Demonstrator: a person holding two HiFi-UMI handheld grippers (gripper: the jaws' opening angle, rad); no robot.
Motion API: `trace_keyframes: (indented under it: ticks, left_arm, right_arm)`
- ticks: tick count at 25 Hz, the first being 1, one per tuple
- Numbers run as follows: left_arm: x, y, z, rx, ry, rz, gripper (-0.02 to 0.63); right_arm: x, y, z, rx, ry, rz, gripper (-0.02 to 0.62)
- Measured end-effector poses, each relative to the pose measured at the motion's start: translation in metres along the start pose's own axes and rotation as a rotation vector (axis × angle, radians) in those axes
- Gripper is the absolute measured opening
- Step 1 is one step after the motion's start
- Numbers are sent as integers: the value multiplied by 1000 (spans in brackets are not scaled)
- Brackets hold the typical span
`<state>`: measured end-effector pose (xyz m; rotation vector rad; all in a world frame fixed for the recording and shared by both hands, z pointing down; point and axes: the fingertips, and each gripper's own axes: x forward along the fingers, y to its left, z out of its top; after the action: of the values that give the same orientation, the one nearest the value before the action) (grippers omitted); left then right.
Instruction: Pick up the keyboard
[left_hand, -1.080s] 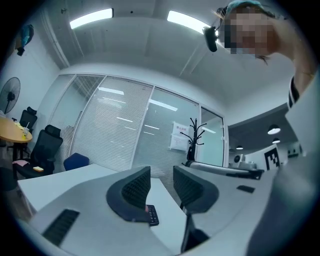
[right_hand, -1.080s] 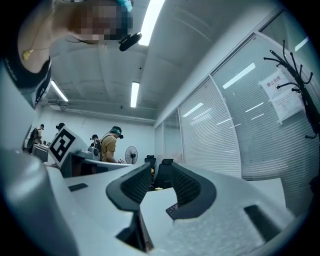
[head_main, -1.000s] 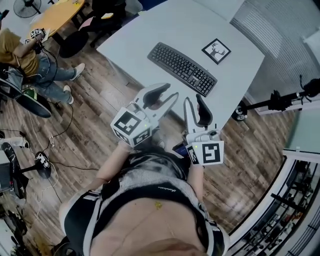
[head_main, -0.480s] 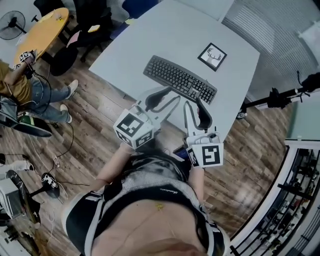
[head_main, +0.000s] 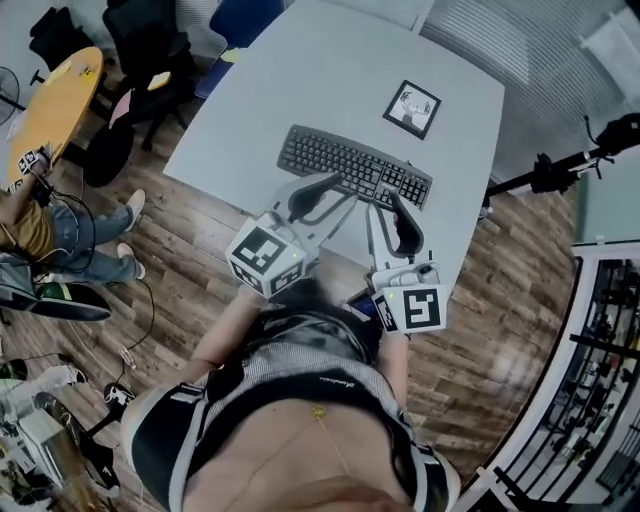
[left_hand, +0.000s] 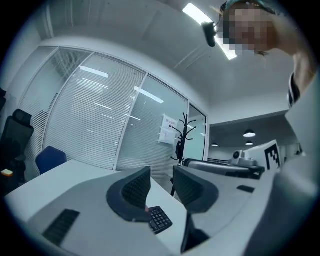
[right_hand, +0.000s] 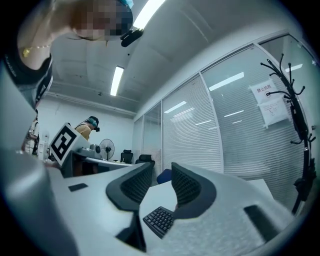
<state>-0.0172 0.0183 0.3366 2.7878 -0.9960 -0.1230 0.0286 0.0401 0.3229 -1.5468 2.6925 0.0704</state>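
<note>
Keyboard (head_main: 355, 167): black, flat on the grey table (head_main: 330, 70), lying at a slant with its long side close to the table's near edge. A small framed picture (head_main: 411, 108) sits beyond its right end, apart from it.

Left gripper (head_main: 345, 185): held level and pointed at the table. In the head view its tips overlap the near long edge of the keyboard about midway along. Whether they touch the keys, that view does not show. In the left gripper view the jaws stand a narrow gap apart with nothing between the pads. A corner of the keyboard shows below and beyond the gap, partly hidden by the left-hand jaw.

Right gripper (head_main: 385, 200): also level, just beside the left one, tips over the keyboard's near edge toward its right end. In the right gripper view there is a narrow gap and the pads are bare. An end of the keyboard lies low in the frame under the gap, partly behind the right-hand jaw — lower than the pads, not between them.

Neither gripper holds anything, and the keyboard rests on the table.

Surroundings: wood floor, a blue chair (head_main: 245, 20) at the table's far side, a yellow table (head_main: 55, 105) off to the left with a seated person (head_main: 60, 235) near it, and glass walls with blinds.
</note>
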Motion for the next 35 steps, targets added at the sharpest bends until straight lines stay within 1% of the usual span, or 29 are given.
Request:
trace_keyframes:
  ticks: [7, 13, 16, 25, 30, 35]
  left_arm:
    - [4, 10, -9, -41, 23, -78, 133]
    - [0, 15, -11, -92, 20, -112, 133]
    - [-1, 16, -9, -96, 15, -115, 133]
    - [4, 31, -8, -109, 4, -86, 133]
    - [22, 31, -10, -105, 15, -86, 133]
    - [52, 23, -11, -99, 26, -81, 133]
  right_arm:
    - [7, 1, -12, 6, 21, -69, 126]
    - [8, 4, -18, 9, 44, -98, 126]
    - [12, 5, -17, -3, 50, -92, 126]
    - [26, 2, -18, -24, 71, -49, 126]
    - [31, -14, -21, -19, 74, -42, 126]
    - [32, -38, -22, -20, 72, -23, 126]
